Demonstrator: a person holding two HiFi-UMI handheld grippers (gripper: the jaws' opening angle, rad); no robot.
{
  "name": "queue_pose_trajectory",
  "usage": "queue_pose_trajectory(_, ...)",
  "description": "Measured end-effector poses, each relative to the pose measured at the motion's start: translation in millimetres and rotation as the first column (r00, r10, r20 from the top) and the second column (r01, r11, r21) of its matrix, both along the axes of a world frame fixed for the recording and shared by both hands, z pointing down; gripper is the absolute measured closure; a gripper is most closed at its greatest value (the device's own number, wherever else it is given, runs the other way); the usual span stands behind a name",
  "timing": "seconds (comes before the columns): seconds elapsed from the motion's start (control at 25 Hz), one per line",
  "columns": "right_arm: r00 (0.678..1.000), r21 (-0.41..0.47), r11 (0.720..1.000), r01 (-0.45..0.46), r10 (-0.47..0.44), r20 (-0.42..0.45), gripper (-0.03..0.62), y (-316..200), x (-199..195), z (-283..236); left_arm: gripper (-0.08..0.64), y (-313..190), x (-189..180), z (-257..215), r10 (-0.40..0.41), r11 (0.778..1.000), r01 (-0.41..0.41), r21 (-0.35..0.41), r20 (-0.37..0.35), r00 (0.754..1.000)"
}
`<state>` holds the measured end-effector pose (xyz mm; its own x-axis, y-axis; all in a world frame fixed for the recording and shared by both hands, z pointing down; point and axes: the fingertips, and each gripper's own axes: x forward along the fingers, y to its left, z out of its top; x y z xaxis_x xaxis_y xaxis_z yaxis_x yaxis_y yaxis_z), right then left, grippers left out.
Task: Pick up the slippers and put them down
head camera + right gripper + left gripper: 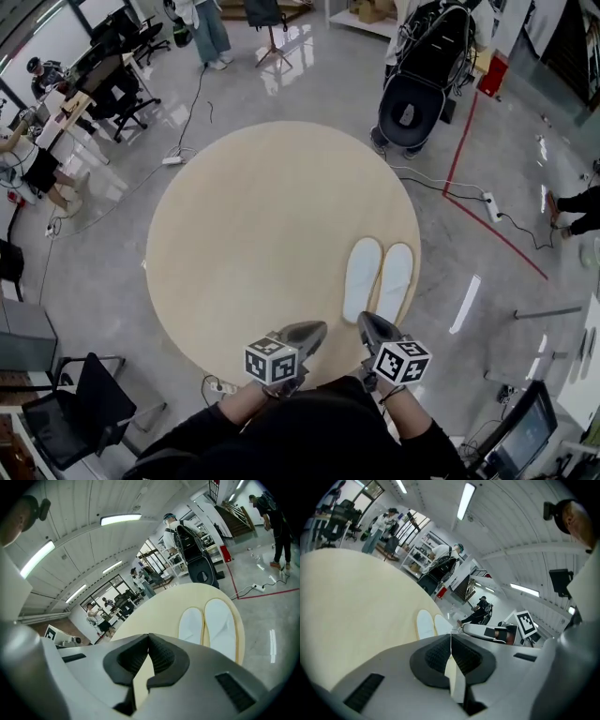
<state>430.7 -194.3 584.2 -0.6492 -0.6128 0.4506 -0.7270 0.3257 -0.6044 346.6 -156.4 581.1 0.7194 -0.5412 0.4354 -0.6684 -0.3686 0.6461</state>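
Jaws of the left gripper (317,329) and the right gripper (367,321) are pressed together on nothing, and both hover over the near edge of the table (234,234). Just beyond the right gripper, the slippers (378,279) lie flat, side by side, by the table's right edge, touched by neither. If a pick-up is the step in hand, both grippers need to spread wide first, then come in low at the near ends, one per slipper. The soles look thin and floppy, so a level bite on the near rim seems safest. A steep approach risks scraping the table.
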Motion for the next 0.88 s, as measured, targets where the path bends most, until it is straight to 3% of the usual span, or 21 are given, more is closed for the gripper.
queue_pose_trajectory(0.2,0.999,0.027,0.999,0.04,-0.04,-0.018,0.577,15,-54,-17,0.535,8,-64,-18,-0.091,0.993,0.084,0.089,0.078,0.993)
queue_pose_trajectory(0.44,0.996,0.068,0.995,0.078,-0.076,-0.039,0.577,31,-112,-40,0.535,28,-123,-25,-0.146,0.987,0.14,0.079,0.075,0.986)
queue_pose_trajectory(0.64,0.995,0.113,0.989,0.096,-0.09,-0.053,0.577,39,-149,-62,0.535,40,-156,-29,-0.175,0.984,0.173,0.045,0.029,0.984)
queue_pose_trajectory(0.88,0.996,0.134,0.987,0.086,-0.087,-0.004,0.577,48,-184,-83,0.535,39,-190,-56,-0.202,0.976,0.205,0.073,-0.049,0.978)
